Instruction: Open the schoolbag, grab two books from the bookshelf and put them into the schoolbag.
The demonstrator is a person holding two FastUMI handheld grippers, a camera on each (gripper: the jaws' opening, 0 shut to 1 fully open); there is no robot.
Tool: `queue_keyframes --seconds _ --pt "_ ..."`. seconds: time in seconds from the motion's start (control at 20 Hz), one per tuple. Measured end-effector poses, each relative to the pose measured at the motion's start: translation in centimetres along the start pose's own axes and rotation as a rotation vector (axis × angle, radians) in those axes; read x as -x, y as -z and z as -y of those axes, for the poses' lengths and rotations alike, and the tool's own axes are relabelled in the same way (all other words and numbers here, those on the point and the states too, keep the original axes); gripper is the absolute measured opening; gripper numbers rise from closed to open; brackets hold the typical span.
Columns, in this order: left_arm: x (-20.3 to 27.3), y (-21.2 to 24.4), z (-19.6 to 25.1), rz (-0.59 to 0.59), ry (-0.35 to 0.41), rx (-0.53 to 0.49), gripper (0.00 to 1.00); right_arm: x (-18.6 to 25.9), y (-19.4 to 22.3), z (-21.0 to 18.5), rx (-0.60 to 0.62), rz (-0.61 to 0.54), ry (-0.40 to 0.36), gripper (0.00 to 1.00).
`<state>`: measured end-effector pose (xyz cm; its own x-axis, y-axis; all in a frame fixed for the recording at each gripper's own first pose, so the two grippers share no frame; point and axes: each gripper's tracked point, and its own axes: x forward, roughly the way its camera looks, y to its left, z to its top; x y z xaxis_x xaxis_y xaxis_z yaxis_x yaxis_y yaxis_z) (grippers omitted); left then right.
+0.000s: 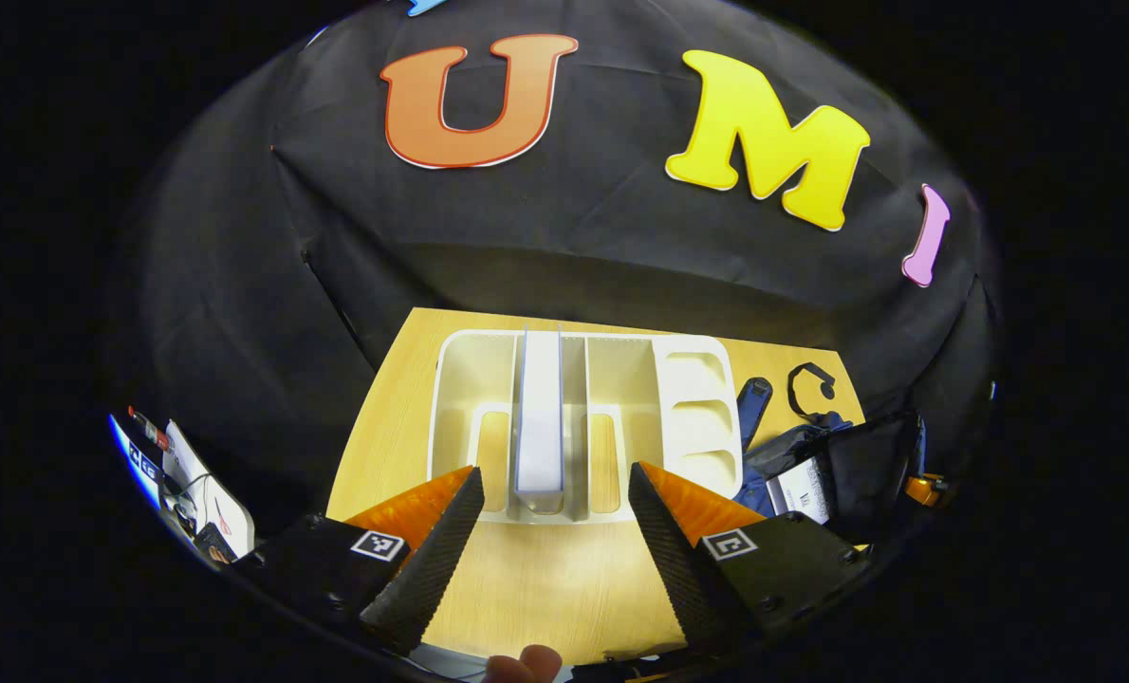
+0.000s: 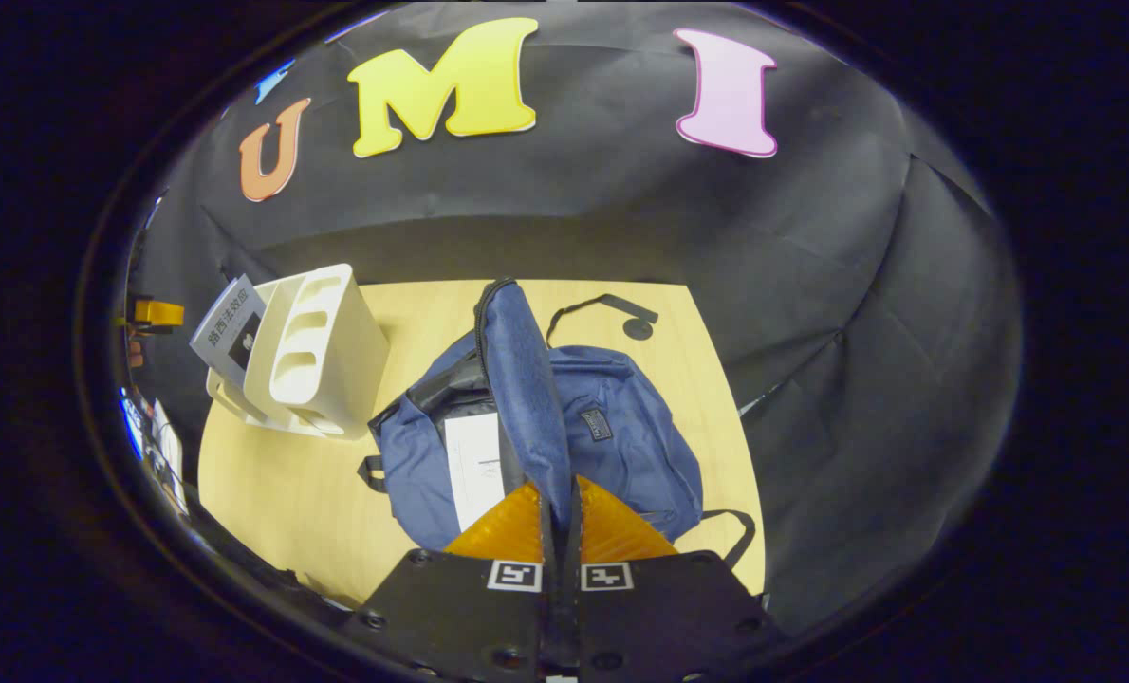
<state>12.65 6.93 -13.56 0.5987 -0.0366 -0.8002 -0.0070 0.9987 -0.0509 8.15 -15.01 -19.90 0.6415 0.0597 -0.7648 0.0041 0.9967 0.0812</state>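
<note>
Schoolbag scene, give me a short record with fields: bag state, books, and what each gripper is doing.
schoolbag: blue, lying on the wooden table, opened
flap: lifted upright, pinched by the right gripper
book in bag: one white book showing inside the opening
bookshelf: white rack left of the bag
book on shelf: one, standing in a middle slot
left gripper: open, empty, lined up with that book, not touching it

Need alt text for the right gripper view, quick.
The right gripper is shut on the lifted flap of the open blue fabric schoolbag, a white book inside. Left of it on the wooden table, a white plastic bookshelf holds a grey book.
</note>
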Motion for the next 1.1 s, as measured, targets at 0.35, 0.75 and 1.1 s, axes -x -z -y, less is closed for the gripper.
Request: queue_keyframes --seconds 0.35,0.75,1.1 --pt "-3.6 -1.2 -0.5 -0.096 0.039 -0.026 0.97 -0.4 -0.3 0.0 0.017 -0.018 0.016 0.00" --pt "-8.4 0.4 -0.1 -0.267 0.061 -0.029 0.98 -1.3 -0.6 0.0 0.031 -0.045 0.031 0.00" --pt "-10.2 2.3 -0.7 -0.387 0.051 -0.049 0.89 -1.9 -0.6 0.5 0.040 -0.050 0.049 0.01"
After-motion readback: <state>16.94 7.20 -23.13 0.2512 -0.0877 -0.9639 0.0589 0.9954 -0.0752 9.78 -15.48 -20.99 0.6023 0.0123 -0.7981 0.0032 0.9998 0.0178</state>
